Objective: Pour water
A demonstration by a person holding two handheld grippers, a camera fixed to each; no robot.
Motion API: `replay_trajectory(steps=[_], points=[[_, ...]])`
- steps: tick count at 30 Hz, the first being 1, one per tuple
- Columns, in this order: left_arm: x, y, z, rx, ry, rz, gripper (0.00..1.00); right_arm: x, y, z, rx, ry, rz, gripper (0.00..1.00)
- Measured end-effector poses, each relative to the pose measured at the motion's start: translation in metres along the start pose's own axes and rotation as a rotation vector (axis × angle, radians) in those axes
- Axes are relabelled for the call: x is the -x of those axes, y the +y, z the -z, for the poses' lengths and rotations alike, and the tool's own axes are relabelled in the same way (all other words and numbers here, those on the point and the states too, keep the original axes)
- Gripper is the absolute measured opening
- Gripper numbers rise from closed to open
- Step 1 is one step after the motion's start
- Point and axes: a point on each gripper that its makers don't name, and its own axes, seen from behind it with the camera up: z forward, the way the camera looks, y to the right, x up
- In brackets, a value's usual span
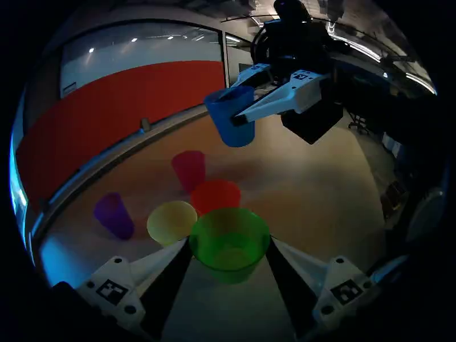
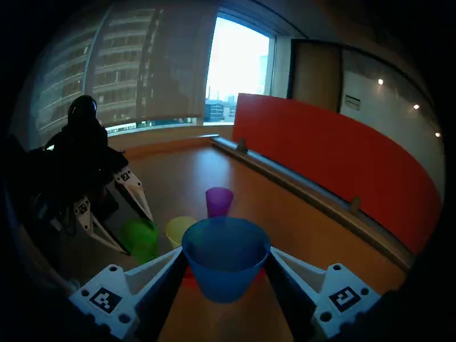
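- The left gripper (image 1: pixel 229 246) has two hard white fingers with black inner sides. They squeeze a green cup (image 1: pixel 229 262), one finger on each side.
- The green cup is round, wide at the top and narrow at the bottom. It is smooth plastic that you can see through a bit.
- The right gripper (image 2: pixel 226 256) pinches a blue cup (image 2: pixel 225 282) the same way, with a finger on each side.
- The blue cup has the same round shape and looks like smooth plastic too. In the left gripper view it hangs high in the air over the other cups and tips a little.
- I cannot tell if there is water in either cup.
- Each finger has a small black and white square tag (image 1: pixel 112 290) on it.
- Four more cups stand on the table (image 1: pixel 308 182): a purple cup (image 1: pixel 114 215), a yellow cup (image 1: pixel 171 221), a red cup (image 1: pixel 215 195) and a pink cup (image 1: pixel 190 169).
- The red cup is just behind the green cup, and the yellow cup is just beside it.
- The table is flat, smooth brown wood.
- A long red wall (image 1: pixel 114 108) runs along the far side of the table.
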Motion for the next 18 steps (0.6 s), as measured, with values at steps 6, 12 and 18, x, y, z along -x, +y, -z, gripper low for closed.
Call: replay_trajectory(steps=[6,12,18], points=[[0.007,0.001,-0.005,0.014,-0.018,0.003,0.87,0.012,0.003,-0.004,0.005,-0.014,0.002,0.90],[0.015,0.004,-0.012,0.032,-0.036,0.006,0.87,0.020,0.005,-0.007,0.012,-0.017,0.006,0.90],[0.022,0.004,-0.017,0.038,-0.048,0.007,0.87,0.029,0.005,-0.009,0.007,-0.028,0.009,0.90]])
